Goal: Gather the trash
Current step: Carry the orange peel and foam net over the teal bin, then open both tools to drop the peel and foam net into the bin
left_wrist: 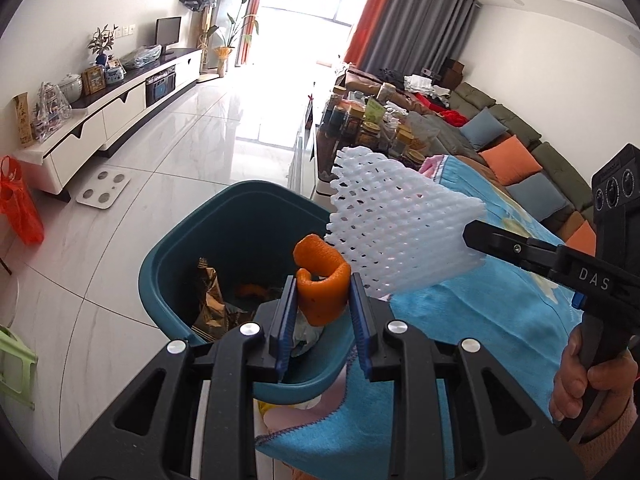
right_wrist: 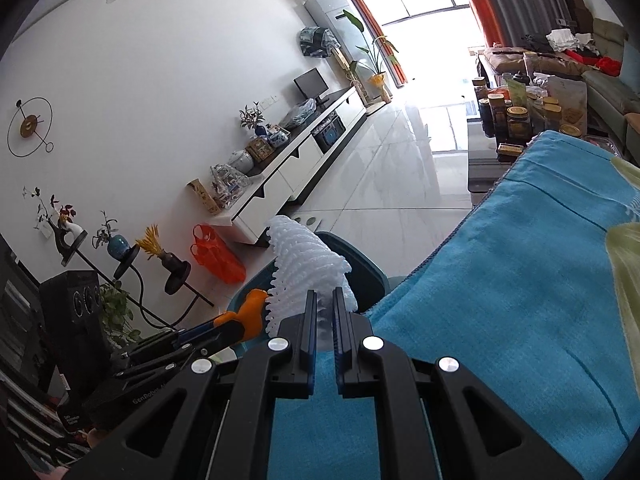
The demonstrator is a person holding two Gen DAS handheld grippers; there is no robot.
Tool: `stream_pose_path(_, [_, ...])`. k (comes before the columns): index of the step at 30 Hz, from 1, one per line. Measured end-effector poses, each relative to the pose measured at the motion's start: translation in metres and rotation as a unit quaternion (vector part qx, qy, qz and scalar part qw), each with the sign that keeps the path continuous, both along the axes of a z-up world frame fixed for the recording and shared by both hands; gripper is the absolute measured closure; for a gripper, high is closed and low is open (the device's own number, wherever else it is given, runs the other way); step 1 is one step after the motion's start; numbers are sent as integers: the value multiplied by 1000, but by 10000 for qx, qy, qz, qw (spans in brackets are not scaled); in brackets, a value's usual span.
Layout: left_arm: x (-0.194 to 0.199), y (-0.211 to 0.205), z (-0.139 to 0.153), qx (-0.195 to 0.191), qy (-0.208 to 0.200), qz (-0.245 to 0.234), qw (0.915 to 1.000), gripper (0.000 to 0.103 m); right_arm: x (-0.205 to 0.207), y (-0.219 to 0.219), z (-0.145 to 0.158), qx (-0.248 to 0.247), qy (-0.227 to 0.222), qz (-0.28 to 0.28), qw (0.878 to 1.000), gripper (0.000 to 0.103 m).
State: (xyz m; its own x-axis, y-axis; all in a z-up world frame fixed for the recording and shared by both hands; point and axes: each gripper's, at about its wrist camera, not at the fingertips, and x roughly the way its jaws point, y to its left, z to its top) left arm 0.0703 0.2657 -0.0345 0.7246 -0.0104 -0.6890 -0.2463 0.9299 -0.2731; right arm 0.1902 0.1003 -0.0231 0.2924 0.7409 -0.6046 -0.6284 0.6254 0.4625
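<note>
My left gripper (left_wrist: 323,286) is shut on a curled piece of orange peel (left_wrist: 320,280), held just above the open teal trash bin (left_wrist: 168,284). The bin holds a crumpled brown wrapper (left_wrist: 212,304) and more peel. My right gripper (right_wrist: 324,298) is shut on a white foam fruit net (right_wrist: 308,270), which hangs beside the bin's rim (right_wrist: 360,260). In the left wrist view the right gripper (left_wrist: 476,236) comes in from the right with the foam net (left_wrist: 396,216) above the blue cloth. In the right wrist view the left gripper (right_wrist: 244,322) shows with the orange peel (right_wrist: 252,312).
A blue towel-like cloth (right_wrist: 500,280) covers the table at the right. Jars and packets (left_wrist: 372,120) crowd a low table behind it. A red plastic bag (left_wrist: 20,208), a white scale (left_wrist: 104,188) and a TV cabinet (left_wrist: 112,108) stand on the tiled floor at left. A hand (left_wrist: 588,384) grips the right handle.
</note>
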Motion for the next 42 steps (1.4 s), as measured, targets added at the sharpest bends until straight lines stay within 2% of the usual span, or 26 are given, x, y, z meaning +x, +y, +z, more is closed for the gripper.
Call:
stream_pose_path(13, [20,9,-15,4,216,180,9996,76,6,46,-10,-388,22,256,9989,97])
stream_pose_path(25, [31,10,-26,123,365,332,9987,67,6,69,-19,-543,118,337,9979,93])
stream_pose_path(30, [24,9,-21,217,289,438,9984,49,5,61,-17,-500,87,288,9983,85])
stream_pose_path(32, [20,7,-17,285,232,474,9982,35,2,55,-14,-463,32,269,9986,76])
stream_pose_path(38, [0,3,-2,464,-77,534,9975,15,-11,26,-1,-277,-192,179,9993,57])
stream_pose_path(42, [-18,-6,8,682,-320,552,9956,7,-24,-1,10,-156,-401,90,9990,44])
